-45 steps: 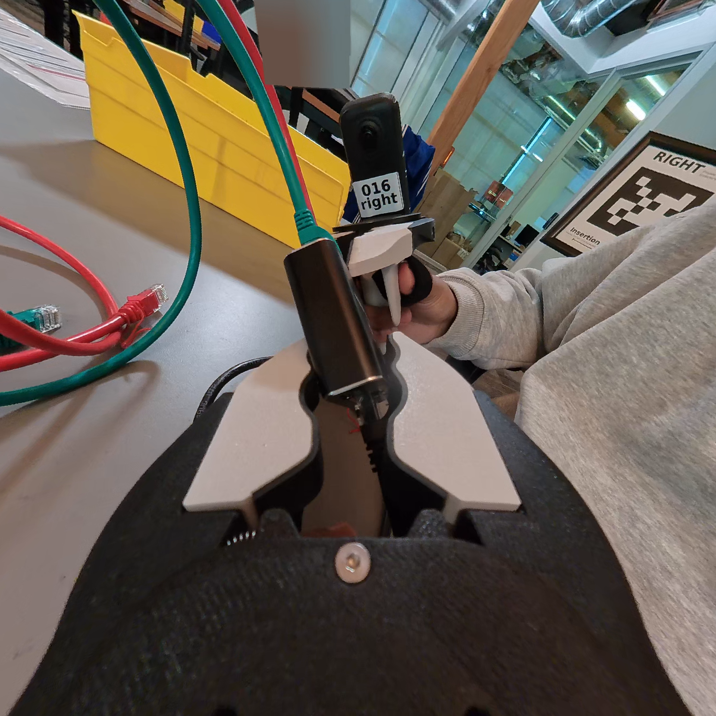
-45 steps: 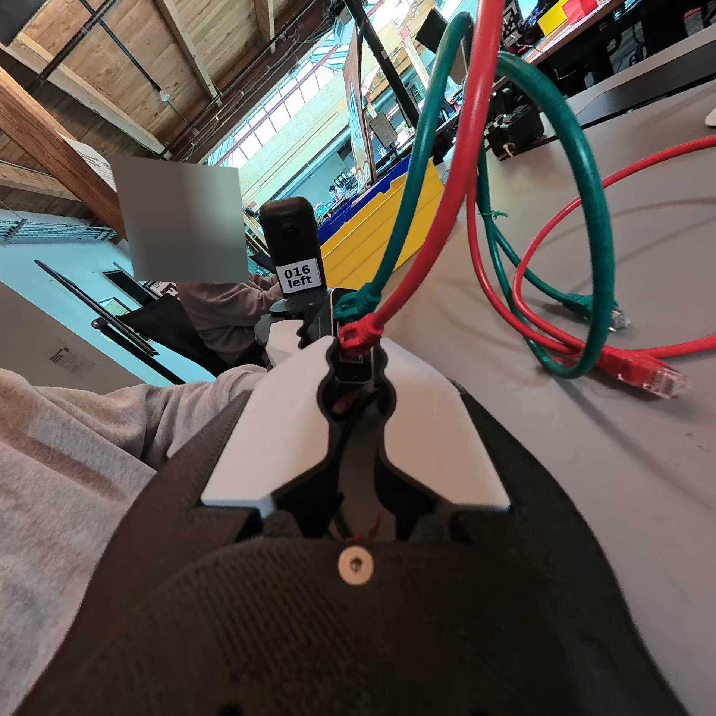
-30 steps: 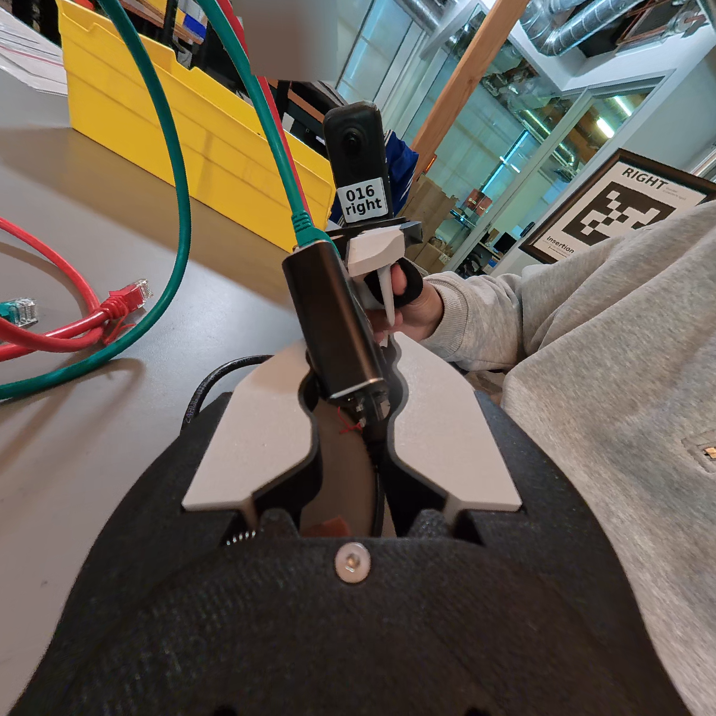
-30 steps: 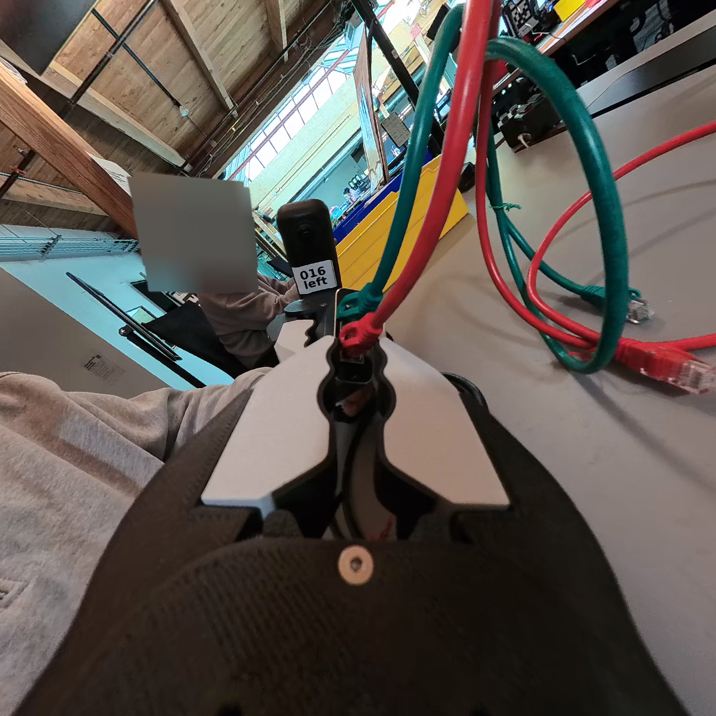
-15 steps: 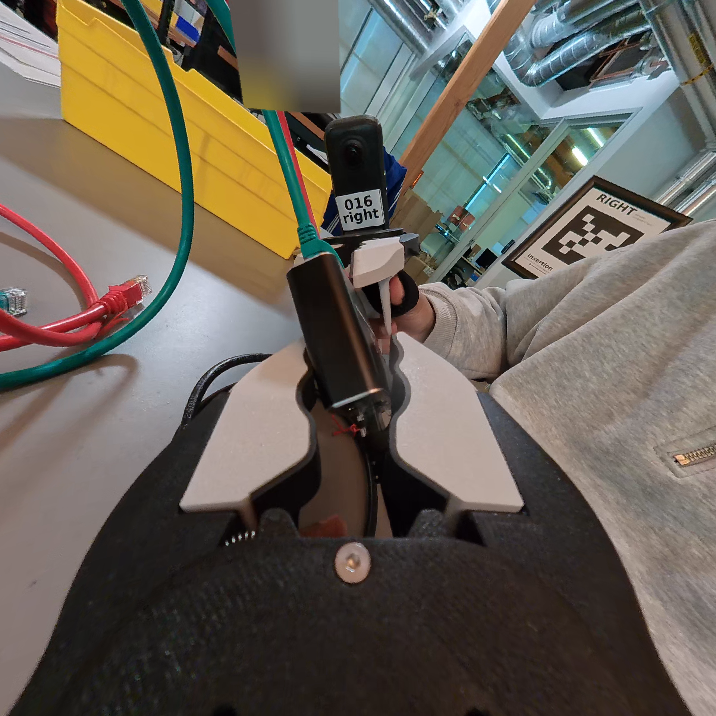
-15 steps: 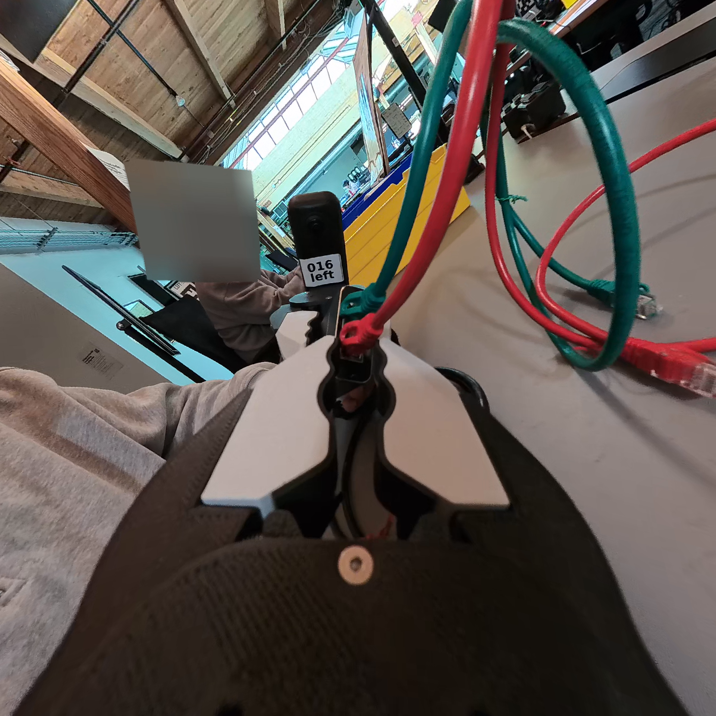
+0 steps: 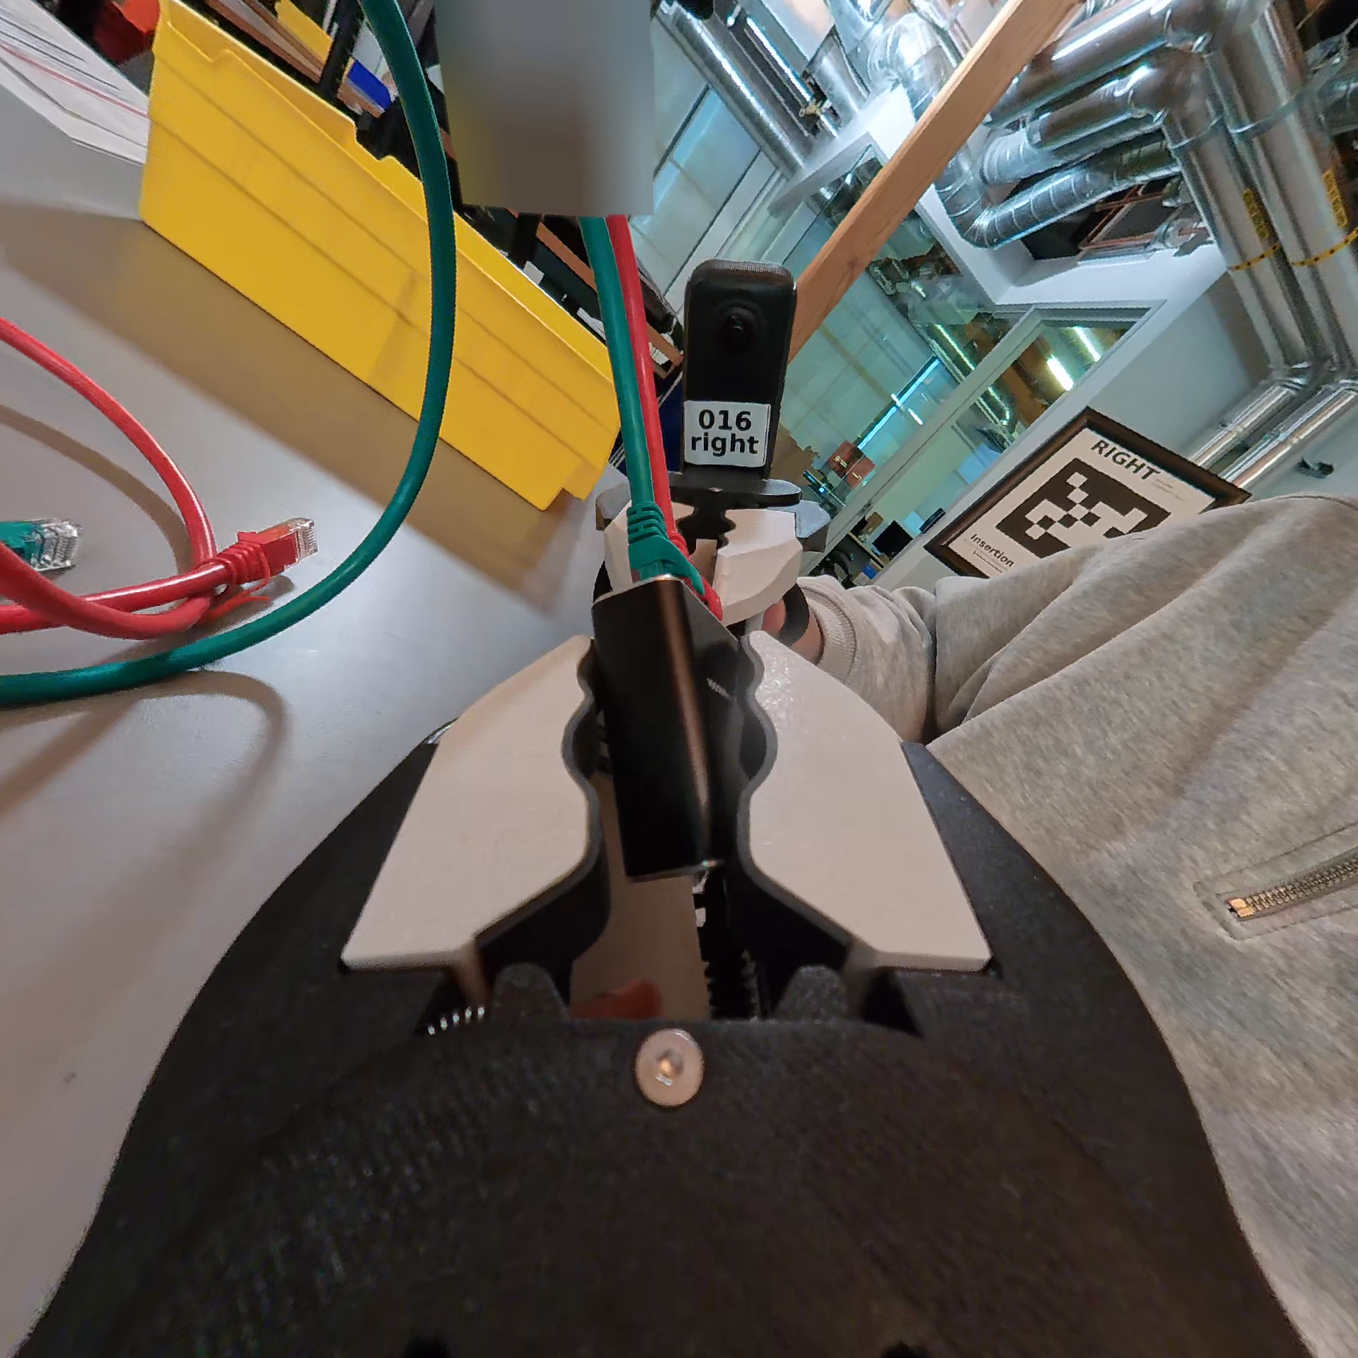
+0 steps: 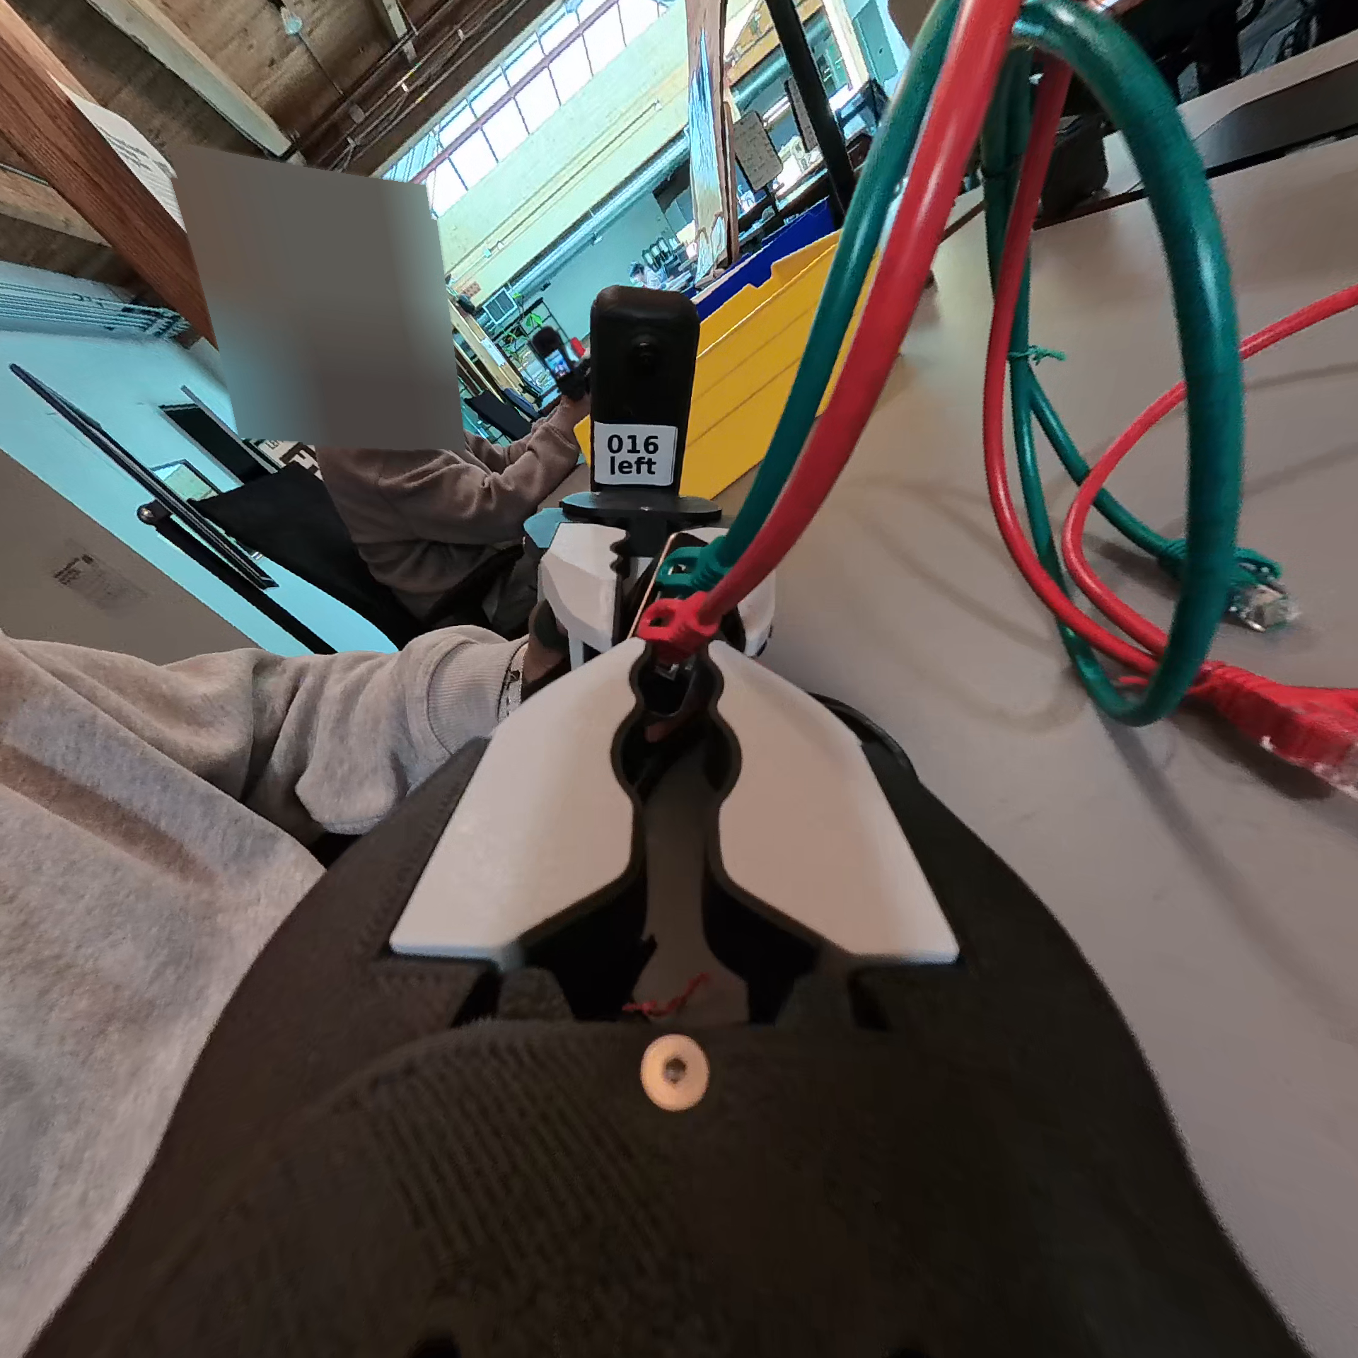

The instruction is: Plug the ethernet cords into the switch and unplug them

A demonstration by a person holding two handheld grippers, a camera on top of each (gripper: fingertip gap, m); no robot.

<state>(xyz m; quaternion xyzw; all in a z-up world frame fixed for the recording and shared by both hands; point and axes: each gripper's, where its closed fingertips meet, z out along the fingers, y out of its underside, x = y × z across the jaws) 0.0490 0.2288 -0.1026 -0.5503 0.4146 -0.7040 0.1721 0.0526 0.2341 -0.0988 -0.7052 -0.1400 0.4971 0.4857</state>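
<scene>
The left gripper (image 7: 665, 705) clamps the black switch (image 7: 658, 742) above the tabletop (image 7: 184, 808); the right gripper (image 8: 676, 665) pinches the red ethernet cord's plug (image 8: 672, 624) at its port.

The switch (image 7: 656, 724) was a slim black box with a thin metal edge, held up off the grey table and tilted, its far end carrying the ports. A green ethernet cord (image 7: 433, 353) was plugged into that far end by its green boot (image 7: 650, 547), with a red ethernet cord (image 8: 830, 455) plugged in just beside it by a red boot (image 8: 672, 624). Both cords rose steeply from the switch, then looped down onto the table. Their free ends lay there near each other: a red plug (image 7: 283, 540) with a clear tip, and a green plug (image 7: 40, 540), also clear-tipped, among the crossing loops.
</scene>
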